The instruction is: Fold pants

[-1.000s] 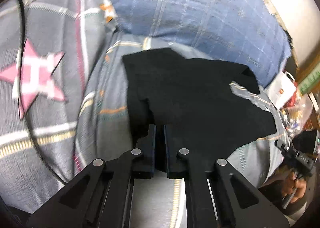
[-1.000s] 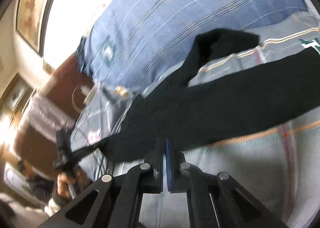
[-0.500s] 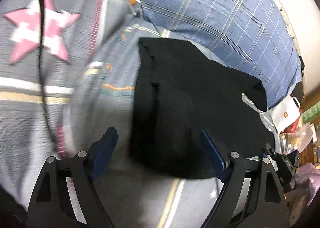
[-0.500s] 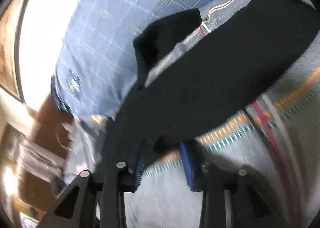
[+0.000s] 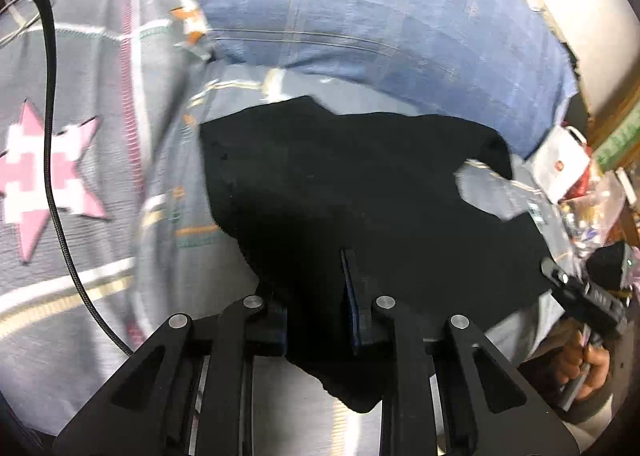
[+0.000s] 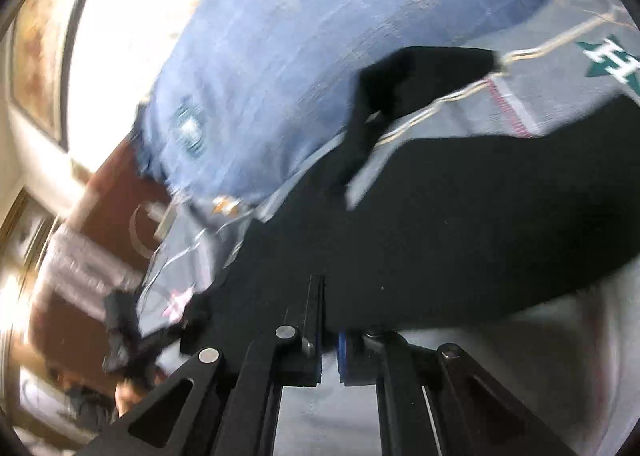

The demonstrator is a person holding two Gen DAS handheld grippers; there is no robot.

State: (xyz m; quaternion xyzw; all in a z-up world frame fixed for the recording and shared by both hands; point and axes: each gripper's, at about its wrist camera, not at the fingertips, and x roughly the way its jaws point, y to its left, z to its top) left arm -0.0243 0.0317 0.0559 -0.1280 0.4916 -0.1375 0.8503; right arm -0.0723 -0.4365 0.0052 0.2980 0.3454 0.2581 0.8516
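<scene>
Black pants (image 5: 360,192) are spread flat on a bed with a grey patterned bedspread (image 5: 100,136), just in front of a blue plaid pillow (image 5: 360,16). Left tongs (image 5: 316,296) are closing on the near edge of the pants — cloth sits bunched between the pads. Right tongs (image 6: 326,320) are pinched nearly together at the pants' other edge, dark cloth in the narrow gap. Containers — only a white bag (image 5: 560,172) beside the bed; can't tell what's in it.
</scene>
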